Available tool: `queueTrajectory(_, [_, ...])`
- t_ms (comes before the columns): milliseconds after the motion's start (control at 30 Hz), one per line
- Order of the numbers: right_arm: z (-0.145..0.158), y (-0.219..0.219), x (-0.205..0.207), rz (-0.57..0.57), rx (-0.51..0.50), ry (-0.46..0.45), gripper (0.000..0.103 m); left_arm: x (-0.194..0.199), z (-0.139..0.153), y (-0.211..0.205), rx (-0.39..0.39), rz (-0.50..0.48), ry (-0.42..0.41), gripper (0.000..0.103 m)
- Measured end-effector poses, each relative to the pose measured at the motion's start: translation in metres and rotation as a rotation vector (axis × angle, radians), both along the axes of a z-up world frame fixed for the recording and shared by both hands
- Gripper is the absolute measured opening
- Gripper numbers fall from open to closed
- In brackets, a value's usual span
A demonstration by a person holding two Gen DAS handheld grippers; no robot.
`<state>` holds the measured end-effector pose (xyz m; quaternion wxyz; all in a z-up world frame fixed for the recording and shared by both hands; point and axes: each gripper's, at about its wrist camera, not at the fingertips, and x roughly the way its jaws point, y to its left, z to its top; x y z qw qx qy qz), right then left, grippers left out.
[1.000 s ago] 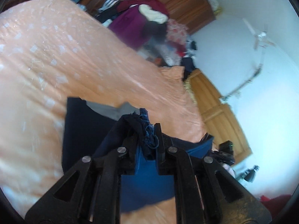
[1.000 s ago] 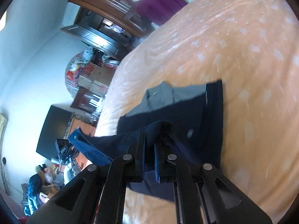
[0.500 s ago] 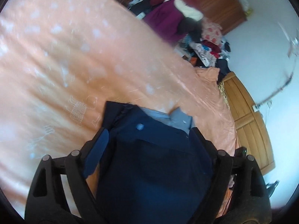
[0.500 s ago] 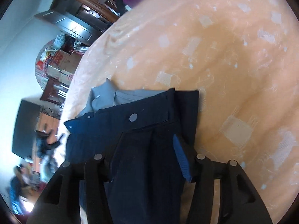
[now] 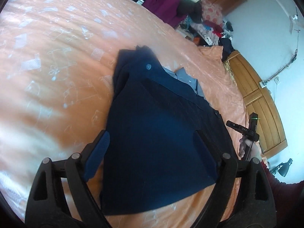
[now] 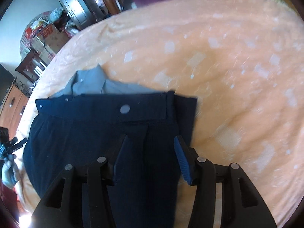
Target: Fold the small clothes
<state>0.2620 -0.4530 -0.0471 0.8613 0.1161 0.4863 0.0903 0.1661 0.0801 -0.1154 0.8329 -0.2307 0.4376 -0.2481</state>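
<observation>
A dark navy garment (image 5: 161, 104) with a pale button (image 5: 148, 66) lies folded flat on the orange bedsheet (image 5: 57, 57). Under its far edge a grey-blue shirt (image 5: 187, 77) sticks out. My left gripper (image 5: 150, 134) hovers over the garment's near half, its jaws wide open and pressing on nothing. In the right wrist view the navy garment (image 6: 95, 129) and the grey-blue shirt (image 6: 89, 81) show again. My right gripper (image 6: 151, 137) stands open over the garment's right part, its blue pads (image 6: 182, 159) clear of the cloth.
The orange bedsheet (image 6: 228, 76) spreads wide to the far side. A heap of purple and other clothes (image 5: 167, 5) lies beyond the bed. A wooden cabinet (image 5: 260, 102) stands at the right, cardboard boxes (image 6: 51, 36) at the left. A hand with the other gripper (image 5: 243, 131) shows at the garment's right edge.
Both grippers were shut on bunched navy fabric held up; they have opened and sunk toward the bed. The garment now lies flat, folded over itself.
</observation>
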Motion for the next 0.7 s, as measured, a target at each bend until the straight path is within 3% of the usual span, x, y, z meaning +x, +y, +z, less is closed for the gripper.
queueTrajectory(200, [-0.015,-0.003,0.017,-0.001,-0.01,0.036,0.055,-0.003,0.006,-0.001,-0.03,0.022,-0.024,0.088])
queueTrajectory(233, [-0.019,-0.001,0.021,0.007,-0.013,0.044,0.052,-0.003,0.008,-0.004,-0.028,0.023,-0.029,0.088])
queueTrajectory(267, [-0.022,0.0,0.024,0.014,-0.009,0.047,0.044,-0.002,0.009,-0.005,-0.028,0.021,-0.032,0.088])
queueTrajectory(300, [-0.025,0.002,0.026,0.027,-0.009,0.05,0.019,-0.002,0.008,-0.006,-0.028,0.018,-0.033,0.088])
queueTrajectory(333, [-0.027,0.003,0.026,0.028,-0.025,0.053,0.007,-0.003,0.008,-0.007,-0.024,0.018,-0.031,0.088])
queueTrajectory(433, [-0.029,-0.009,0.016,0.003,0.015,0.049,0.001,-0.003,0.005,-0.009,-0.012,0.012,-0.023,0.088])
queueTrajectory(600, [-0.035,-0.018,0.007,-0.024,0.006,0.061,0.0,-0.006,0.002,-0.016,-0.008,0.002,-0.015,0.088])
queueTrajectory(667, [-0.035,-0.017,0.01,-0.009,0.011,0.083,0.001,-0.014,0.008,-0.022,-0.007,-0.015,-0.023,0.088])
queueTrajectory(700, [-0.031,-0.016,0.01,-0.001,-0.013,0.087,0.008,-0.019,0.012,-0.029,0.003,-0.031,-0.028,0.088])
